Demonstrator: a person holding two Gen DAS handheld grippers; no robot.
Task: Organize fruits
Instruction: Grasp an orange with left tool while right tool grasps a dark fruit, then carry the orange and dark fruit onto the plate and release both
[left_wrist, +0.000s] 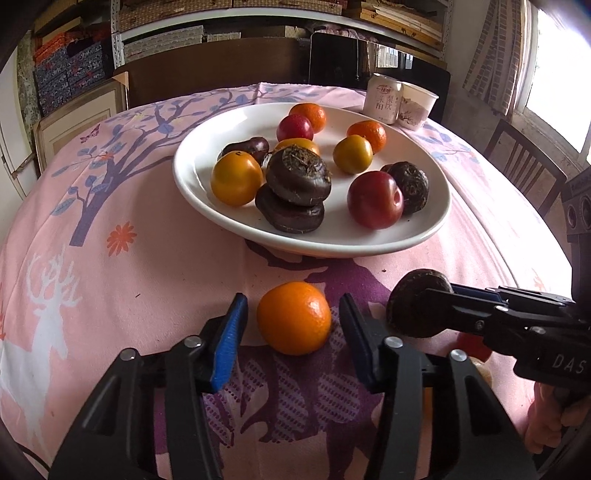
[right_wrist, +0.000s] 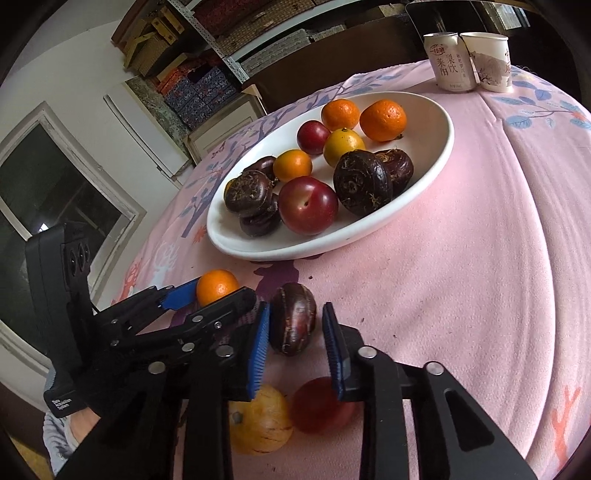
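A white plate (left_wrist: 207, 206) (right_wrist: 439, 155) holds several fruits: tangerines, plums and dark water chestnuts. An orange tangerine (left_wrist: 293, 317) (right_wrist: 217, 287) lies on the cloth in front of the plate, between the open fingers of my left gripper (left_wrist: 293, 325) (right_wrist: 207, 293); contact is not visible. A dark water chestnut (left_wrist: 415, 308) (right_wrist: 293, 317) lies to its right, between the open fingers of my right gripper (right_wrist: 295, 332) (left_wrist: 432, 306). A yellow fruit (right_wrist: 258, 424) and a red plum (right_wrist: 321, 406) lie under the right gripper.
The table has a pink cloth with deer and trees (left_wrist: 110, 277). A drink can (left_wrist: 382, 98) (right_wrist: 448, 61) and a paper cup (left_wrist: 417, 105) (right_wrist: 489, 62) stand behind the plate. A wooden chair (left_wrist: 524, 166) is at the right.
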